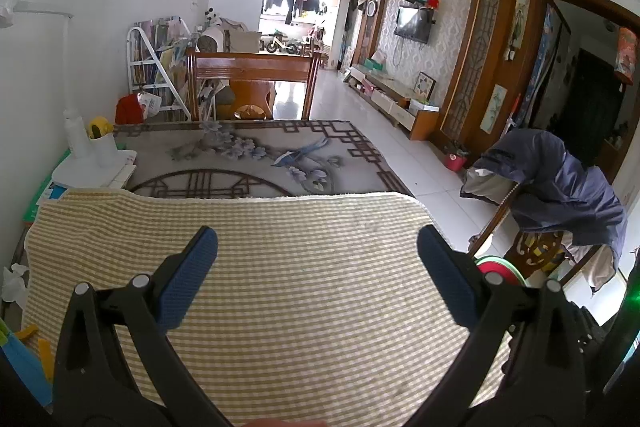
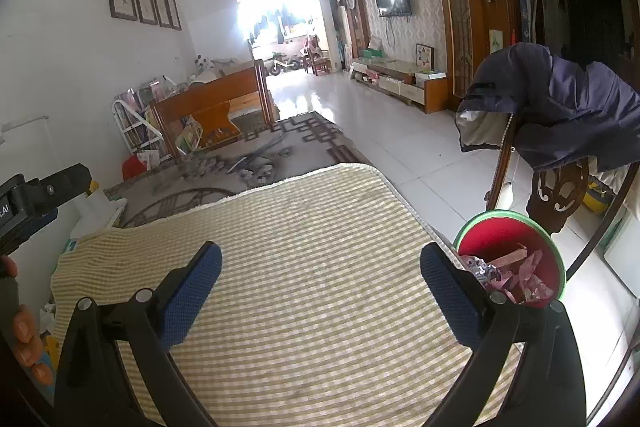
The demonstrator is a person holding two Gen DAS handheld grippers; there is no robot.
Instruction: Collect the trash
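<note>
Gaping wide and empty, both tongs (image 1: 318,247) (image 2: 320,263) hover over the checked mat (image 2: 300,267); trash bin (image 2: 510,263) just right.

- Checked cloth (image 1: 280,287): woven fabric, matt, fine yellow-and-white weave with a fleecy pale edge.
- Bench cover (image 1: 248,163): smooth sheet, printed with grey flowers and dark lattice, faint sheen.
- Left gripper (image 1: 318,247): matt black plastic arms with bright metal pivot pins; fingers (image 1: 192,279) faced with blue, finely dimpled, rubbery pads.
- Right gripper (image 2: 320,263): same black plastic and blue textured pads.
- Waste bin (image 2: 500,223): glossy plastic, red inside, green rim; holds crumpled paper scraps (image 2: 516,275), pink and shiny in places.
- Chair (image 1: 252,67): varnished brown wood, glossy.
- Floor (image 2: 384,147): pale tiles, polished, reflective.
- Jacket (image 2: 560,107): dark blue cloth, slight sheen.
</note>
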